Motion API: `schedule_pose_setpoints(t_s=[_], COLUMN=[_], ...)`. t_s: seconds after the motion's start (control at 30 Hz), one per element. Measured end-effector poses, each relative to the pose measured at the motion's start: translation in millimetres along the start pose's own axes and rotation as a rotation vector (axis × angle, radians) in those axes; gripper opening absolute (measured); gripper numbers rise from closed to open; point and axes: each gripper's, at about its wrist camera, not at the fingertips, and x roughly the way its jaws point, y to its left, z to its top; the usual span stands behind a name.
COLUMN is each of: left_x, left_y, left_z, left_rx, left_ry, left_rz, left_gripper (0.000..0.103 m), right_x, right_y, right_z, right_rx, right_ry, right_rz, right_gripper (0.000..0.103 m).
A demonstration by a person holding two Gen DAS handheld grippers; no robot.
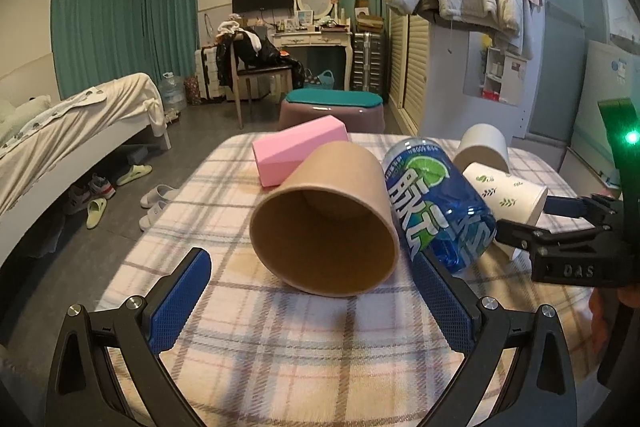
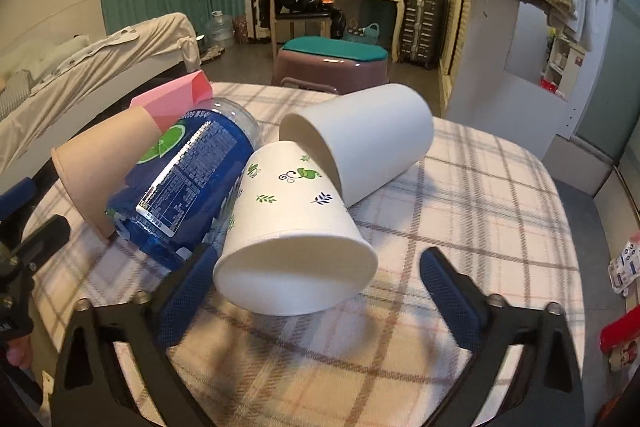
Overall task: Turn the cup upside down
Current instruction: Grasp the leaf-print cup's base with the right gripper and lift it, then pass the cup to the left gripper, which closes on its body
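A brown paper cup (image 1: pixel 326 223) lies on its side on the plaid table, mouth toward my left gripper (image 1: pixel 312 291), which is open with its fingers on either side just short of the rim. The cup also shows in the right wrist view (image 2: pixel 102 163). A white leaf-print cup (image 2: pixel 296 231) lies on its side between the fingers of my open right gripper (image 2: pixel 316 271), mouth toward the camera. A plain white cup (image 2: pixel 368 135) lies behind it. The right gripper (image 1: pixel 520 223) shows in the left view around the leaf-print cup (image 1: pixel 506 193).
A blue bottle (image 1: pixel 438 203) lies between the brown and leaf-print cups, touching my left gripper's right finger. A pink faceted cup (image 1: pixel 298 149) lies behind. The plaid table (image 1: pixel 320 355) ends near a purple stool (image 1: pixel 332 109). A bed stands left.
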Motion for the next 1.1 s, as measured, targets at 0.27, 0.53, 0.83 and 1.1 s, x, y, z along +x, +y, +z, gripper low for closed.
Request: schedule_pose_setpoints(t_s=[0.27,0.53,0.83,1.1], left_x=[-12,-44,-68,-72], left_y=[4,7,9,15], left_z=[0,-5,-19,-19], left_rx=[-0.004,-0.027,-0.010,-0.031], left_ry=[-0.015,-0.062,-0.069,-0.049], left_rz=[-0.014,-0.048,-0.095,-0.076], left_gripper=[0.103,0.103,0.103,0.103], right_x=[-15,-68,-94,-88], right_y=[10,24,66,73], right_z=[-6,-40,-82,-84], right_rx=[0.004,0.089,0.124,0.151], right_ry=[0.015,0.002,0.026,0.034], right_rz=[-0.015,-0.127,-0.166,-0.189], right_gripper=[0.071,0.071,0.071,0.071])
